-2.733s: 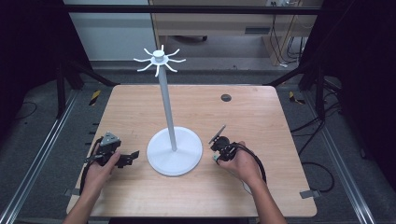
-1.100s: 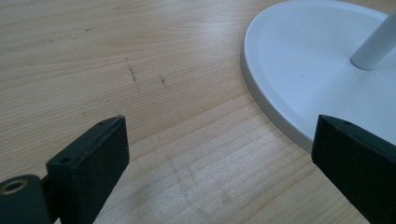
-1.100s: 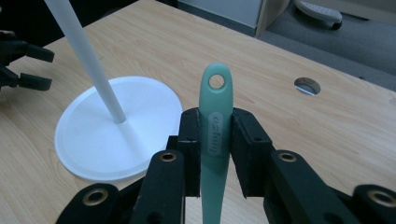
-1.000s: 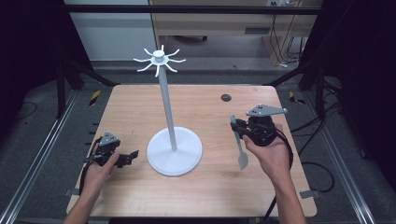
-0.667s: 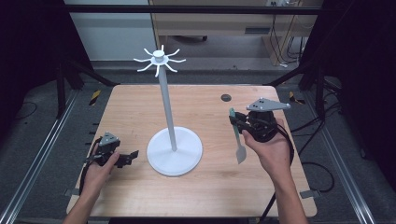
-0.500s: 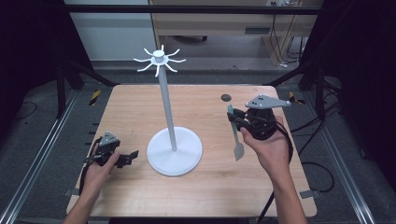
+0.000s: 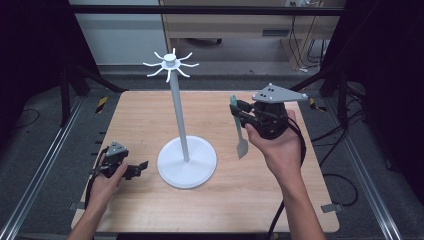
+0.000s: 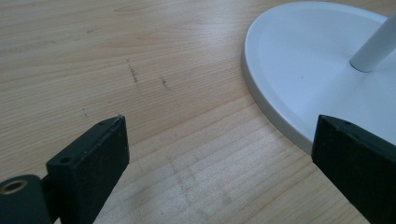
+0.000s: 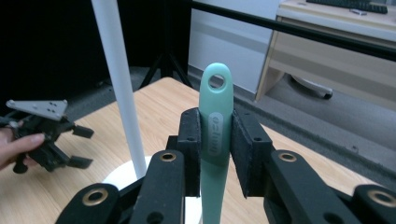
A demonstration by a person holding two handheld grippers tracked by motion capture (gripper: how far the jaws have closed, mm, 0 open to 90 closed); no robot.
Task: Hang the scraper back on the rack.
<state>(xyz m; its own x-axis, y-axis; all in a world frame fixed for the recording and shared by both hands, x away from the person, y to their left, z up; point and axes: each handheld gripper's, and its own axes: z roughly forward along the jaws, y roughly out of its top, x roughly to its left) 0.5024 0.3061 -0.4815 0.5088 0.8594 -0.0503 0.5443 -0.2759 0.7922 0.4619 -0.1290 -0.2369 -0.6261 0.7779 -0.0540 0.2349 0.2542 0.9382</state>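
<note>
A white stand (image 7: 178,117) with a round base (image 7: 187,161) and a crown of hooks (image 7: 170,62) on top rises from the middle of the wooden table (image 7: 150,105). My right gripper (image 7: 238,113) is held in the air to the right of the pole, shut on the handle of a pale green spatula (image 7: 239,131), whose blade hangs down. In the right gripper view the handle (image 9: 215,140) stands upright between the pads, its hanging hole (image 9: 216,81) on top. My left gripper (image 7: 141,167) rests on the table left of the base, open and holding nothing (image 8: 219,154).
A metal frame with black bars borders the table. A desk (image 7: 235,22) stands behind the far edge, with cables on the floor at the right. The stand's pole (image 9: 119,84) rises close to the left of the held spatula.
My right hand has lifted the spatula off the table and raised it, bringing its handle upright. The left hand and its gripper have stayed where they were.
</note>
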